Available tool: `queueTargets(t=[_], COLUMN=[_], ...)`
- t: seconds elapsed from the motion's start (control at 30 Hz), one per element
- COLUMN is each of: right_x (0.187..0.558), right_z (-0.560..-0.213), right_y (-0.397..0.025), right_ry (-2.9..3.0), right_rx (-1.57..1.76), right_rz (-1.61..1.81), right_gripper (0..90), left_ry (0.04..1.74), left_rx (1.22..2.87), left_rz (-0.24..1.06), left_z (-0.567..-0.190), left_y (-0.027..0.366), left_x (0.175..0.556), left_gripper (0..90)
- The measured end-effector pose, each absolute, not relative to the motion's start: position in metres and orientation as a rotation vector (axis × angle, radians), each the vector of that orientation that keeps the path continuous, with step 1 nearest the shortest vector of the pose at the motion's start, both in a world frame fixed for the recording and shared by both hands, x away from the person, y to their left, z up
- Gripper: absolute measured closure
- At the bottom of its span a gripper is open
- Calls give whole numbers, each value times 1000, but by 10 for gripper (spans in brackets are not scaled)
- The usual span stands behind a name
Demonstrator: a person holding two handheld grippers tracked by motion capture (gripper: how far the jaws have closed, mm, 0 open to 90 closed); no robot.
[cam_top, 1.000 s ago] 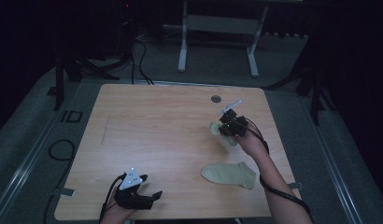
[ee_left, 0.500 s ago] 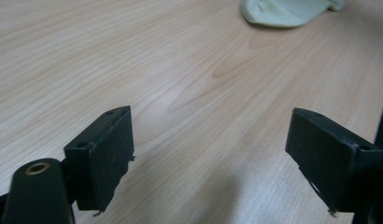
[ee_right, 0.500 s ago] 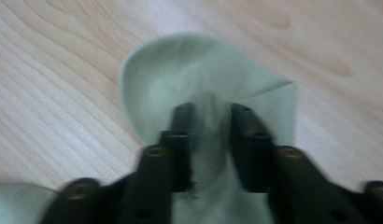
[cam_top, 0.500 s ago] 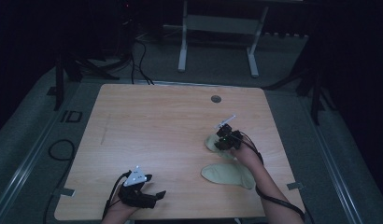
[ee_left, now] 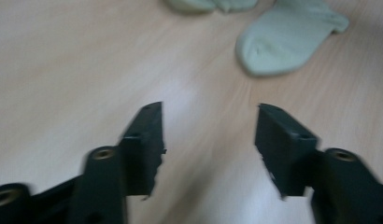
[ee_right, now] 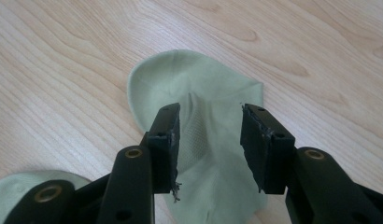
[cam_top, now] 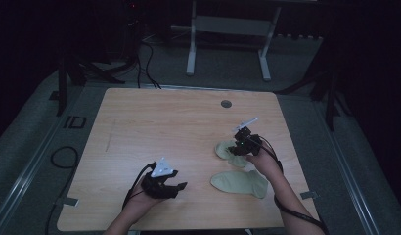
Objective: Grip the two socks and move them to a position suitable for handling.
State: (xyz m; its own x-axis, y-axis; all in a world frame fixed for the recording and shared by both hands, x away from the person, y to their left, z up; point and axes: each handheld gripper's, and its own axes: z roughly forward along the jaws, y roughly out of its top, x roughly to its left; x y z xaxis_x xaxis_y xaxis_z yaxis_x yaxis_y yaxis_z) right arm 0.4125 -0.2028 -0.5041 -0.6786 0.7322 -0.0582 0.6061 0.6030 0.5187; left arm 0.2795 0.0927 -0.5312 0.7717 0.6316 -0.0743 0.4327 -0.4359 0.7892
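Note:
Two pale green socks lie on the wooden table point(cam_top: 154, 122). One sock point(cam_top: 240, 182) lies flat near the front right; in the left gripper view this same sock point(ee_left: 287, 37) is ahead to the right. The other sock point(cam_top: 224, 150) lies just beyond it, partly bunched. My right gripper point(cam_top: 235, 149) stands over it, and its view has the jaws of the right gripper point(ee_right: 208, 112) open astride the sock point(ee_right: 203, 88), which rests on the wood. My left gripper point(cam_top: 180, 186) hovers low at the front, and in its own view the left gripper point(ee_left: 210, 109) is open and holds nothing.
A round grommet point(cam_top: 226, 104) sits in the tabletop near the far edge. A white desk frame point(cam_top: 228, 29) and cables point(cam_top: 144, 54) stand on the floor beyond the table. Bare wood stretches across the left and far halves.
My right gripper came toward the near side with the sock and lowered it beside the flat sock; the sock now lies on the table. The left gripper shifted slightly to the right.

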Motion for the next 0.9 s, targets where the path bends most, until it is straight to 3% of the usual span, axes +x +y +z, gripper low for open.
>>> queueTargets(t=[0.1,0.33,0.47,0.67,0.9], right_x=[412,409,407,405,406], right_z=[-506,-515,-519,-526,-536], right_y=[-202,-205,-205,-201,-196], right_ry=[2553,2524,2529,2544,2571], right_rx=[1119,1193,1193,1216,1182], right_rz=[697,693,704,698,603], right_gripper=[587,579,566,557,584], left_ry=[748,652,647,675,709], left_rx=[2109,2161,2168,2251,2362], left_rz=[310,373,400,374,369], left_z=[-518,-499,-496,-520,-543], left_y=[74,41,4,-27,-33], left_x=[299,331,364,390,401], left_gripper=[620,750,886,892,892])
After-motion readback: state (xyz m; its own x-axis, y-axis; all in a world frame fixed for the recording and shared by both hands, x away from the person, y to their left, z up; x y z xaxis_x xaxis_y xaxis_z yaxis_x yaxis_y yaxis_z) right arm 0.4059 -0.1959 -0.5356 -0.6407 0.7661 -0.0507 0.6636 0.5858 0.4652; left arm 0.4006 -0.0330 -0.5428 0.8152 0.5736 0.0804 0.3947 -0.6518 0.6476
